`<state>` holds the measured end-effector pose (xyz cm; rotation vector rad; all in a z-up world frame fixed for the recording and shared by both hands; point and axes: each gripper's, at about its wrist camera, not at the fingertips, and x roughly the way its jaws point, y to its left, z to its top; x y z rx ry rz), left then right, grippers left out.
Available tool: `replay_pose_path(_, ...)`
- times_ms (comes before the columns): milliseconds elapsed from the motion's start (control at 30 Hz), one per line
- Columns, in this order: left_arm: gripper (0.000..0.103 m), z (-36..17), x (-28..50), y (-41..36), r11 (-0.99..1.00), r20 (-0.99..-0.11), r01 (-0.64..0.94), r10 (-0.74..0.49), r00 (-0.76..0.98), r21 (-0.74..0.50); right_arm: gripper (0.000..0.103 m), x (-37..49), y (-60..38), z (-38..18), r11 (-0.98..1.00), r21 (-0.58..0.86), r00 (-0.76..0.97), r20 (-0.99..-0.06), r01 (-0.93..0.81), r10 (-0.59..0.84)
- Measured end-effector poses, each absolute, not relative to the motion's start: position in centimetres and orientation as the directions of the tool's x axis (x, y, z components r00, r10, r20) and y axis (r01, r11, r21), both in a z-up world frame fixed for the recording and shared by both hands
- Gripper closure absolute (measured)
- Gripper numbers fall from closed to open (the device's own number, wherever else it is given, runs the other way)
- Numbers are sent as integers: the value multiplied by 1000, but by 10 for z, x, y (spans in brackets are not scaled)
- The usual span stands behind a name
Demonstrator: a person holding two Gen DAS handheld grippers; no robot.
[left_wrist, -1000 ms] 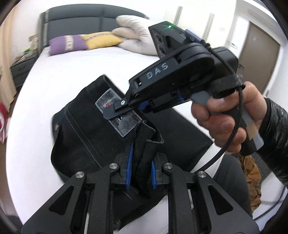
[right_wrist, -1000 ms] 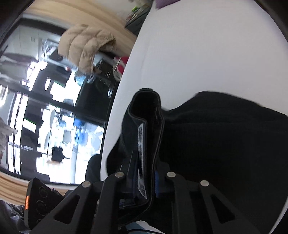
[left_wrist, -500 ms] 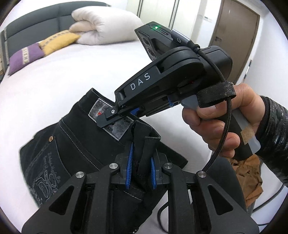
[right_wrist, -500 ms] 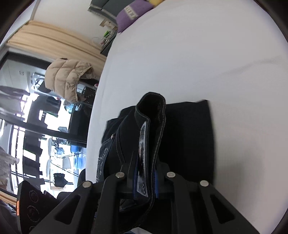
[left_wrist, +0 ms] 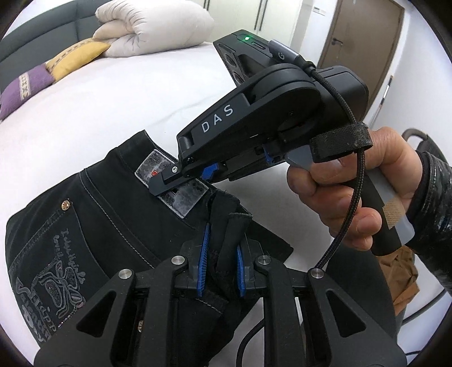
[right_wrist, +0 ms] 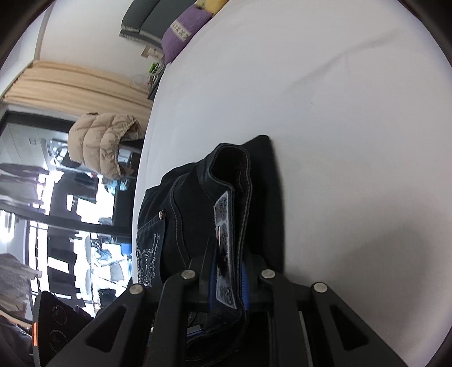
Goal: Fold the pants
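Black jeans with a grey waistband patch and an embroidered back pocket lie on the white bed. My left gripper is shut on the waistband edge near me. My right gripper is seen from the side in the left wrist view, shut on the waistband at the patch. In the right wrist view the right gripper pinches the folded waistband, patch between the pads, the jeans hanging to the left.
Purple and yellow pillows and a folded cream duvet lie at the head of the bed. A brown door stands beyond. A beige down jacket hangs by the windows past the bed edge.
Both grippers have kept hold of the waistband and swung with it across the bed. The back pocket has come into view. More white sheet now shows to the right of the jeans.
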<state>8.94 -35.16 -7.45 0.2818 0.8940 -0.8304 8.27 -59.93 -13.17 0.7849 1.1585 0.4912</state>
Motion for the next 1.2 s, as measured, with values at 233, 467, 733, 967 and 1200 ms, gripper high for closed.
replay_pose_path(233,83,-70,101,-348,662,-786,725,-545,293,-189,83,79,-612,-149,578,812,354,-565,80,745)
replay_pose_path(467,81,-19,103,-280,661,-688,671,-659,305,-336,56,59,-639,-117,666,723,470,-660,185,586)
replay_pose_path(733,81,-35,134,-209,737,-664,517,-650,368,-435,92,36,-576,-65,707,707,448,-626,-20,638)
replay_pose_path(967,81,-56,182,-178,764,-658,447,-637,402,-466,103,23,-588,-133,647,748,406,-641,145,651)
replay_pose_path(1200,81,-98,228,-149,777,-688,349,-627,365,-524,103,20,-597,-146,606,779,443,-606,161,661)
